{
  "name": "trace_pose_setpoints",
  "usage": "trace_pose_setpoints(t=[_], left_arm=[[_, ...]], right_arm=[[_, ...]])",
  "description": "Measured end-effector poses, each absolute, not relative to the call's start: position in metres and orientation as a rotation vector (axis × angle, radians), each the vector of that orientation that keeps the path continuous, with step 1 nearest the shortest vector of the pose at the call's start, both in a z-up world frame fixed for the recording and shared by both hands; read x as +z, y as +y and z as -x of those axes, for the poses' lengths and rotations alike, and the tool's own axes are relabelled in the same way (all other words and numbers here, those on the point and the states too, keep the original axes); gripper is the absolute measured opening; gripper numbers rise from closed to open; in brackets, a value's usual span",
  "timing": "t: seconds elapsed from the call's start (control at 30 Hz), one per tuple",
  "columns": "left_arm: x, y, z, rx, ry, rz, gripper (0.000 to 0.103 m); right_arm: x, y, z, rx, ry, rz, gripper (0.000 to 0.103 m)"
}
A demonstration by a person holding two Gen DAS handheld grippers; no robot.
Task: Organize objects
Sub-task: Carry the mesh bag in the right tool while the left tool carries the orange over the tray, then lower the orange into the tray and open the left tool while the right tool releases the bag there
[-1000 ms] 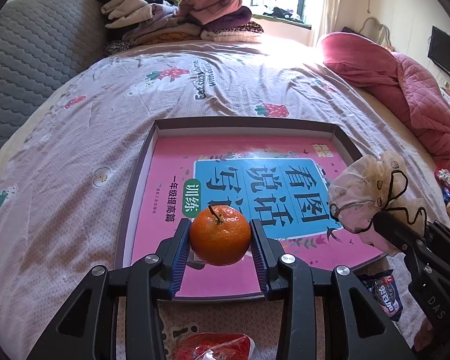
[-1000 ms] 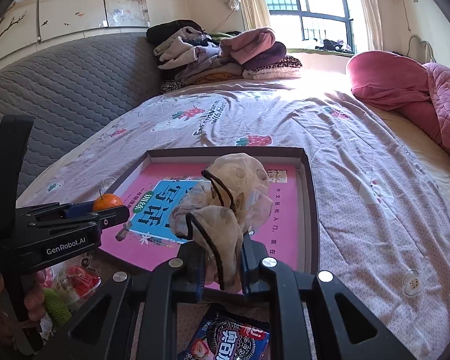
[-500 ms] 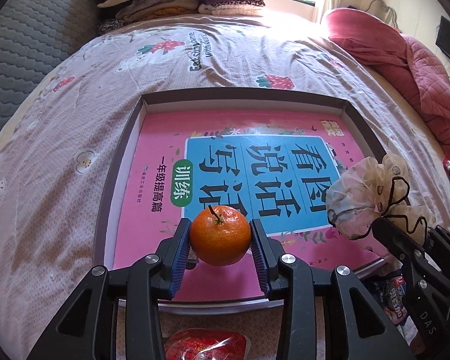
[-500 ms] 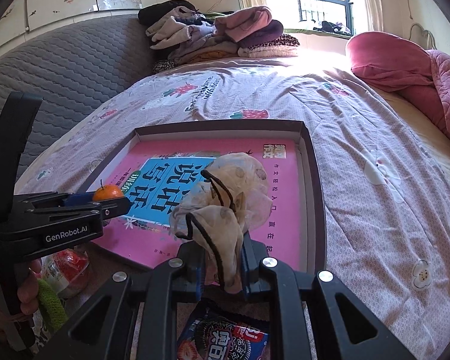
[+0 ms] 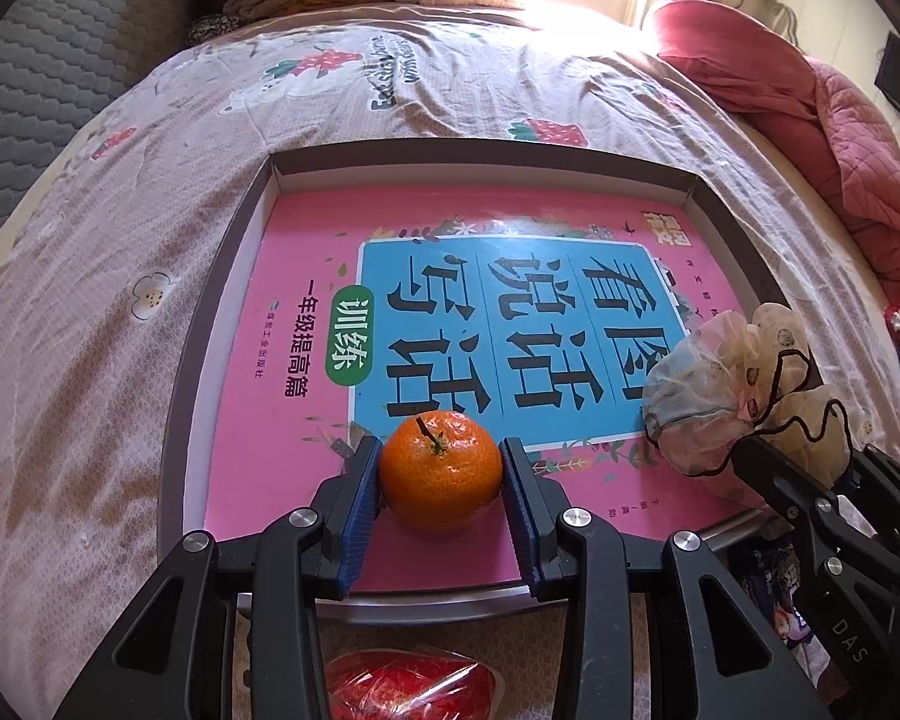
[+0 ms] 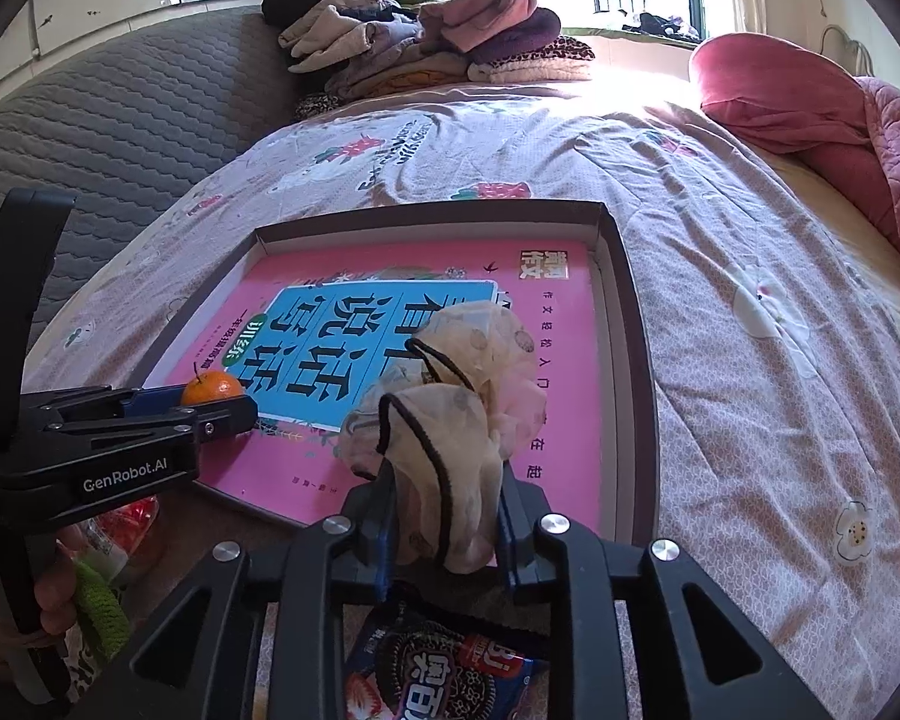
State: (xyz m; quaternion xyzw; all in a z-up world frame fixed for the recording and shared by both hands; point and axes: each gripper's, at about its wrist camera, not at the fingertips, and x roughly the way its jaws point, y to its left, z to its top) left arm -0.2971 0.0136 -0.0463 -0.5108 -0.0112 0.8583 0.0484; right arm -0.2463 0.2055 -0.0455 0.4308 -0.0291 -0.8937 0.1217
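L gripper clamped on the mandarin, blue pads tight on both sides, stem up. Fruit sits low over the near edge of the pink workbook, can't tell if it's touching the cover. R gripper has just been opening; the scrunchie (sheer beige fabric, black trim) is between the jaws but pads look slack on it now, fabric bunched up and draping over the workbook's near right part. Workbook lies flat in the shallow dark-rimmed box lid, lid sits on the bed w/ floral pink sheet. Near side, below the grippers: red-wrapped snack under L, cookie pack under R. A hand w/ green sleeve cuff holds the L gripper handle. Far end of bed: pile of folded clothes, pink quilt far right.
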Motion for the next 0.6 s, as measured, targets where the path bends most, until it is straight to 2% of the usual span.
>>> trace_pose_setpoints(t=[0.13,0.2,0.4,0.6], left_arm=[[-0.045,0.011,0.296,2.617,-0.046,1.56,0.041],[-0.043,0.01,0.295,2.619,-0.055,1.558,0.041],[-0.031,0.006,0.29,2.633,-0.079,1.519,0.042],[-0.021,0.003,0.287,2.648,-0.099,1.489,0.048]], right_arm=[[-0.045,0.206,0.247,-2.615,-0.08,-1.27,0.033],[-0.044,0.208,0.248,-2.619,-0.09,-1.276,0.039],[-0.035,0.214,0.248,-2.646,-0.104,-1.247,0.046],[-0.024,0.213,0.246,-2.669,-0.08,-1.178,0.054]])
